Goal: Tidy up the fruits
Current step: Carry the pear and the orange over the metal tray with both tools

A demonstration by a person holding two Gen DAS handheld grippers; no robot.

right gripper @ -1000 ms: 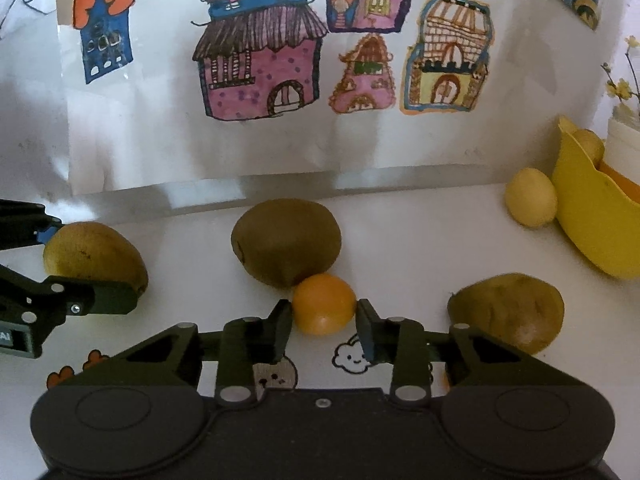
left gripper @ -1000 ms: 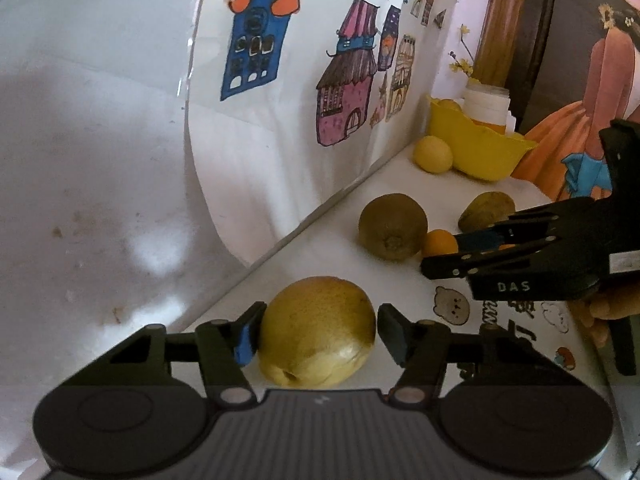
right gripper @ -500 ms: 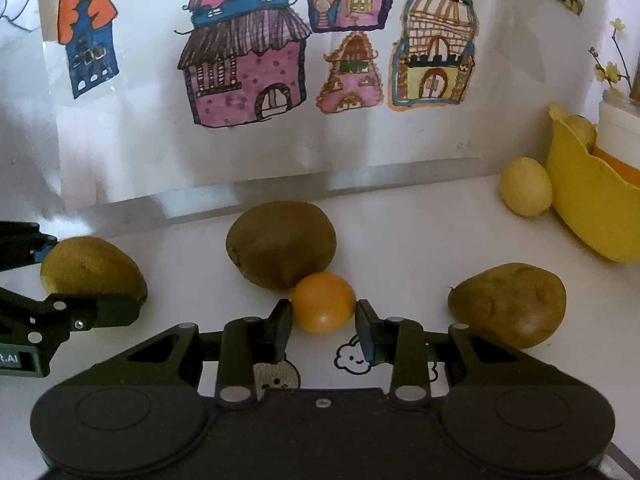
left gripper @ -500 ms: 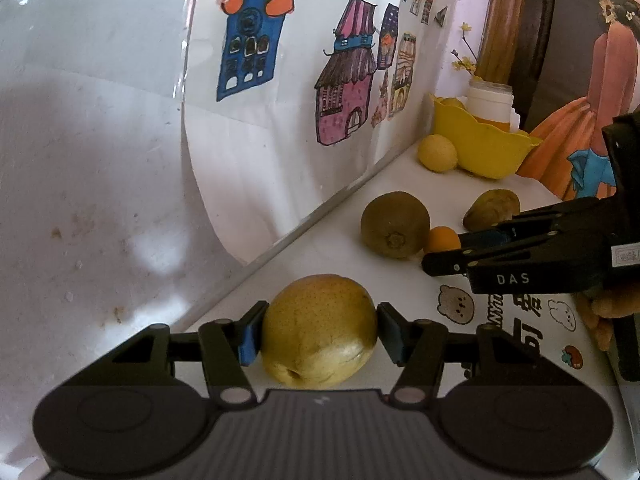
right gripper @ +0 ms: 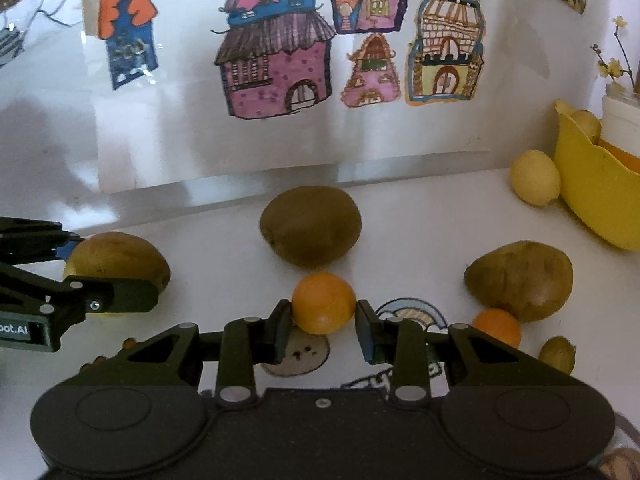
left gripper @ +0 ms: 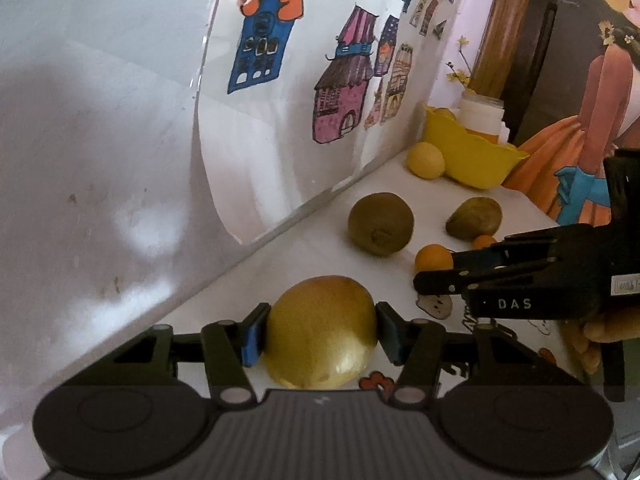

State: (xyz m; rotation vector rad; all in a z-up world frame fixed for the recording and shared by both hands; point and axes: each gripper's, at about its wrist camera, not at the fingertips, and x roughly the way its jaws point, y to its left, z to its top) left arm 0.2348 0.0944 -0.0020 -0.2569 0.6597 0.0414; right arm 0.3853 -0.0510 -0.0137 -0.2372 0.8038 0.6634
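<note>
Between my left gripper's (left gripper: 320, 334) pads: yellow pear (left gripper: 322, 330), clamped. Right gripper (right gripper: 322, 322) pinches small orange (right gripper: 323, 303); kiwi (right gripper: 310, 224) just behind, brown fruit (right gripper: 520, 278) and yellow bowl (right gripper: 592, 196) rightward.

Both my claws are matte black, each with two rounded housings at its base, silver rivets at the linkage joints and blue pads on the fingers. The left claw (left gripper: 320, 332) has a ribbed grey centre; the right claw (left gripper: 434, 270) carries white "DAS" lettering.
</note>
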